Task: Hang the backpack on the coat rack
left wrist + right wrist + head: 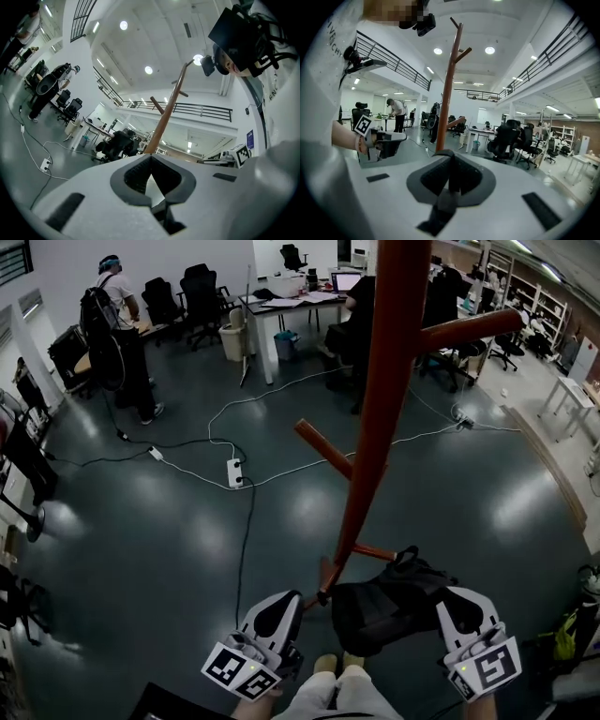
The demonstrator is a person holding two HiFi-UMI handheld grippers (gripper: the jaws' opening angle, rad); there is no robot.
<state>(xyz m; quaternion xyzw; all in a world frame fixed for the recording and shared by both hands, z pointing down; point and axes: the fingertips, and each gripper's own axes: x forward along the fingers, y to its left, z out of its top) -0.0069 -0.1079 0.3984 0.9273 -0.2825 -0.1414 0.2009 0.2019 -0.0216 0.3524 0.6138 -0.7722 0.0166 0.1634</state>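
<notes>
The red-brown wooden coat rack [375, 418] rises right in front of me, one peg [323, 448] low on its left and another [469, 329] high on its right. The black backpack [389, 607] hangs low by the rack's base, between my two grippers. My right gripper [457, 604] [451, 157] is shut on a black backpack strap [446, 201] that runs between its pads. On the bag's left, my left gripper [278, 607] [151, 159] has its jaws together, and a dark strap piece [165, 218] shows low between them. Both gripper views look up along the pole [164, 122] [447, 89].
A white power strip [234, 472] and cables lie on the dark floor beyond the rack. Desks [281, 306] and office chairs [202, 292] stand at the back. A person [117, 324] stands at the far left. My shoes [337, 664] are just below the bag.
</notes>
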